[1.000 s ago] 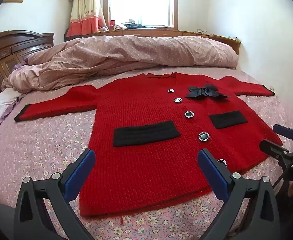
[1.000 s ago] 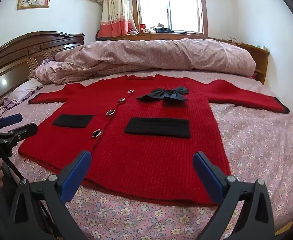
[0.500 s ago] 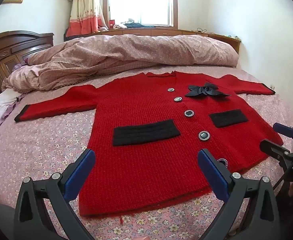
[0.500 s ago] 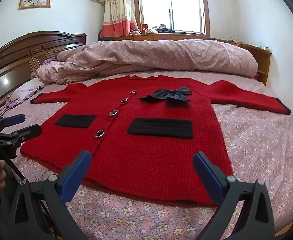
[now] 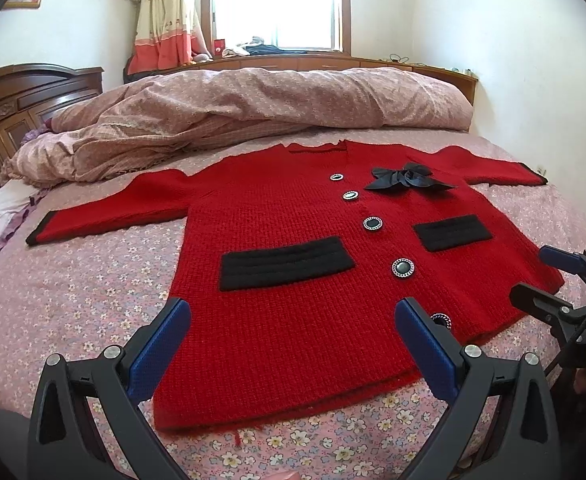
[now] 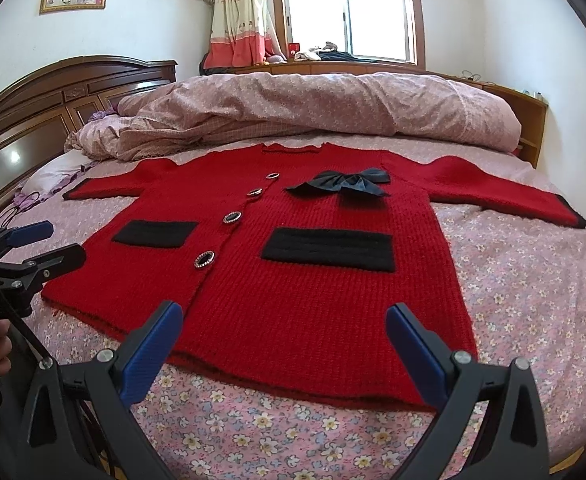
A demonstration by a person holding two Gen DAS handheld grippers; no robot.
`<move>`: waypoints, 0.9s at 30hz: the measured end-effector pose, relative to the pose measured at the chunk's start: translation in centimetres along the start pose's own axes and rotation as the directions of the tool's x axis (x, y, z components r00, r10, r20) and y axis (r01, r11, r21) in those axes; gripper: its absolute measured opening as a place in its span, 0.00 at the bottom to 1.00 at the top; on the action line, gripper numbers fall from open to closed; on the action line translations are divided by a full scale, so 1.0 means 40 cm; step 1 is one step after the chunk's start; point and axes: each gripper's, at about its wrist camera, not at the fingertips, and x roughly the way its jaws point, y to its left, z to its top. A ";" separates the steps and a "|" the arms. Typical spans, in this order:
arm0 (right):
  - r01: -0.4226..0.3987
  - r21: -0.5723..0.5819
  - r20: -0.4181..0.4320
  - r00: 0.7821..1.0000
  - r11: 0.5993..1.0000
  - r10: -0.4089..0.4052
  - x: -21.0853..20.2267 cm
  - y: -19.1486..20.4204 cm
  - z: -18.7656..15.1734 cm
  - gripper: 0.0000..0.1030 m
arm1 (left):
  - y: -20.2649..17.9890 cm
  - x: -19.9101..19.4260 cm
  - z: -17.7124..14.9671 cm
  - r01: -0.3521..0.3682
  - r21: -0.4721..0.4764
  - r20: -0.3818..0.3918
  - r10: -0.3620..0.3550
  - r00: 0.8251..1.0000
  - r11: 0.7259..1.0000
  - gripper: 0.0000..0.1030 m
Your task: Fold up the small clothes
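Note:
A small red knit cardigan (image 5: 293, 248) lies flat and face up on the bed, sleeves spread out, with two black pockets, a black bow (image 5: 407, 178) and a row of buttons. It also shows in the right wrist view (image 6: 313, 272). My left gripper (image 5: 293, 320) is open and empty, held just above the hem near the cardigan's left half. My right gripper (image 6: 283, 320) is open and empty above the hem of the right half. Each gripper shows at the edge of the other's view: the right one (image 5: 549, 276), the left one (image 6: 49, 244).
The bed has a pink flowered sheet (image 5: 85, 280). A rumpled pink duvet (image 5: 253, 108) lies along the far side behind the cardigan. A dark wooden headboard (image 6: 53, 108) stands at the left. A pillow (image 5: 1, 208) lies by it.
Both grippers have moved very slightly forward toward the cardigan's hem. The cardigan has not moved.

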 end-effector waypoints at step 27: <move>-0.012 -0.009 -0.003 1.000 1.000 0.012 -0.002 0.008 0.000 1.00 | -0.024 0.005 -0.002 0.011 0.024 -0.008 -0.011 1.000 1.000 0.96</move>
